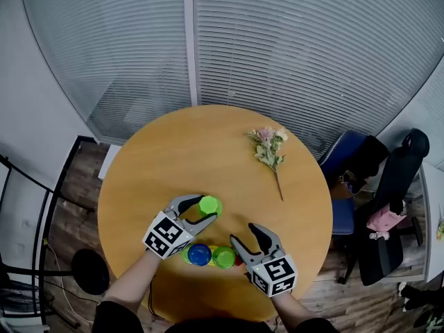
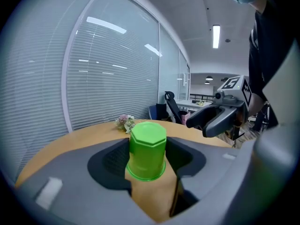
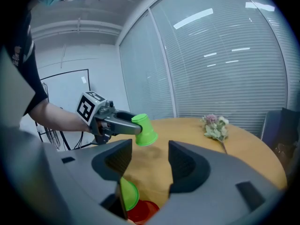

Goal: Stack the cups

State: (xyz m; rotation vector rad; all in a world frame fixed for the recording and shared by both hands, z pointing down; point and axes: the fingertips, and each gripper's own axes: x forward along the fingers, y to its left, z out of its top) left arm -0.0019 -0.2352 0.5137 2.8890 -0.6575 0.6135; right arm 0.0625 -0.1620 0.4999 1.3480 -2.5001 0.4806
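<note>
Left claw [image 1: 206, 212] gripping a green cup [image 2: 147, 149] above the worktop [image 1: 208, 151].
The cup is inverted: eight-sided base up, flared rim down. Right claw [image 1: 244, 234] gapes, empty.

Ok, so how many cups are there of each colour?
Green: 2, the held cup in the left claw and the table cup
Blue: 1, the blue cup
Red: 1, the red cup
Total: 4 cups in plain sight; others may be hidden.

Green cup [image 1: 209, 205] upside down in left gripper [image 1: 205, 209]; blue cup [image 1: 199, 254] and second green cup [image 1: 224, 257] side by side
</note>
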